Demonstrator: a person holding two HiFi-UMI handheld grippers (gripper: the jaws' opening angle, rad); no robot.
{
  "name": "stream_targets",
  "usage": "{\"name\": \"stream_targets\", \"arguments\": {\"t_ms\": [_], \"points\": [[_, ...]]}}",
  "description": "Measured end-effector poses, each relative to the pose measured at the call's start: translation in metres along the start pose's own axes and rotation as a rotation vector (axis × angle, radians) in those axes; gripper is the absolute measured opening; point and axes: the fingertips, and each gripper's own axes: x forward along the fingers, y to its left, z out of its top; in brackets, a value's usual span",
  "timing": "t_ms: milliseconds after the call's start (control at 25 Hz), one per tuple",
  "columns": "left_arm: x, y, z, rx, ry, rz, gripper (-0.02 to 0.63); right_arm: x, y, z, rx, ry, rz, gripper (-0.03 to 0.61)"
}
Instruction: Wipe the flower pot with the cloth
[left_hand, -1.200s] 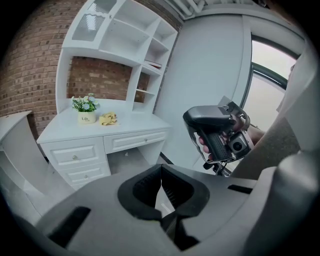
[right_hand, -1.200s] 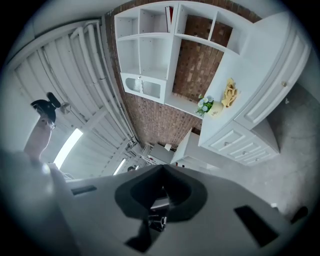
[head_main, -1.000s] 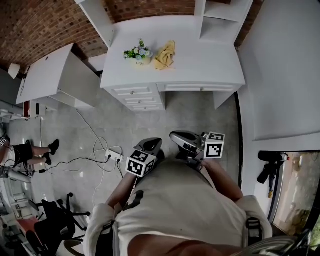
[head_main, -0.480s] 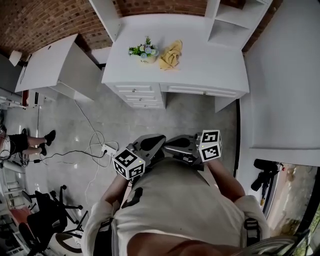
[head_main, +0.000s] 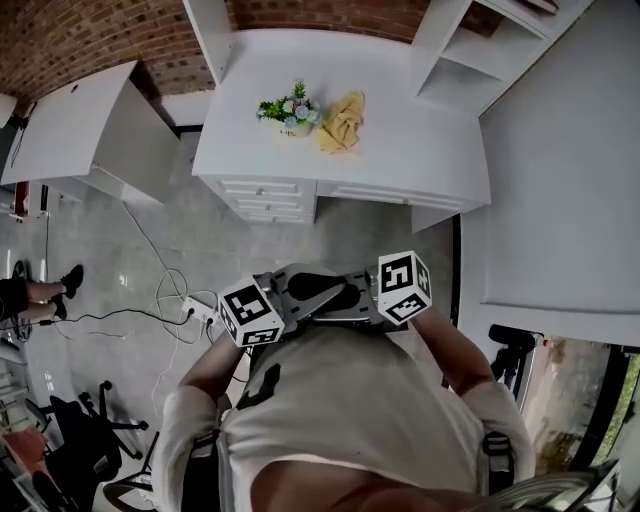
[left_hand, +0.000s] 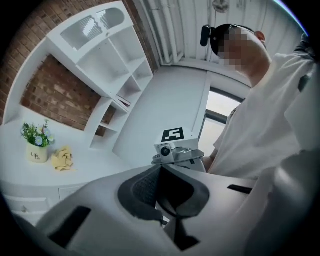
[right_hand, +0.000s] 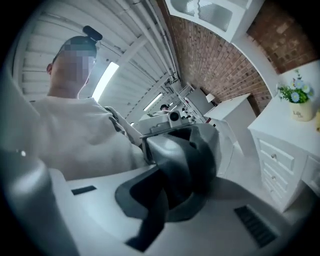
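Keeping jaws pressed together on nothing: left gripper (head_main: 332, 291) and right gripper (head_main: 312, 304), pointing at each other near the chest. Sitting well apart on white desk (head_main: 410, 160): flower pot (head_main: 291, 123), yellow cloth (head_main: 342, 122) just beside.

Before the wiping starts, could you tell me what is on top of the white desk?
On the desk stand a flower pot with flowers and, beside it, a crumpled yellow cloth. Anything under the cloth is covered.
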Motion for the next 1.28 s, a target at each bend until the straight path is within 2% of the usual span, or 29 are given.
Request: {"name": "stream_targets", "arguments": {"t_ms": [120,360,520,640,840,920,1000,1120,1200,1280], "points": [[-0.014,0.014,0.006,-0.002,-0.006,-0.033,0.018,0.011,-0.012,0.012,0.014,0.033,0.02,0.009],[-0.041,0.038,0.024,-0.026,-0.059,-0.101,0.018,0.028,-0.031,0.032,-0.055,0.143,0.05,0.008],[-0.052,0.054,0.029,-0.013,-0.061,-0.111,0.018,0.035,-0.045,0.051,-0.061,0.081,0.073,0.006],[-0.055,0.068,0.031,-0.002,-0.048,-0.109,0.018,0.038,-0.06,0.063,-0.032,0.009,0.037,0.006],[-0.052,0.091,0.034,-0.03,-0.042,-0.098,0.018,0.032,-0.083,0.073,0.015,-0.029,0.0,0.008],[-0.048,0.108,0.038,-0.036,-0.053,-0.059,0.019,0.023,-0.095,0.079,0.03,-0.056,-0.017,0.008],[-0.044,0.134,0.045,-0.034,-0.073,0.027,0.019,0.004,-0.114,0.088,0.048,-0.119,-0.061,0.008],[-0.041,0.176,0.052,-0.084,-0.084,0.175,0.018,-0.037,-0.158,0.103,0.084,-0.229,-0.213,0.008],[-0.039,0.195,0.05,-0.132,-0.077,0.24,0.02,-0.067,-0.187,0.107,0.112,-0.281,-0.33,0.008],[-0.034,0.21,0.05,-0.154,-0.07,0.291,0.02,-0.098,-0.21,0.113,0.142,-0.329,-0.407,0.008]]}}
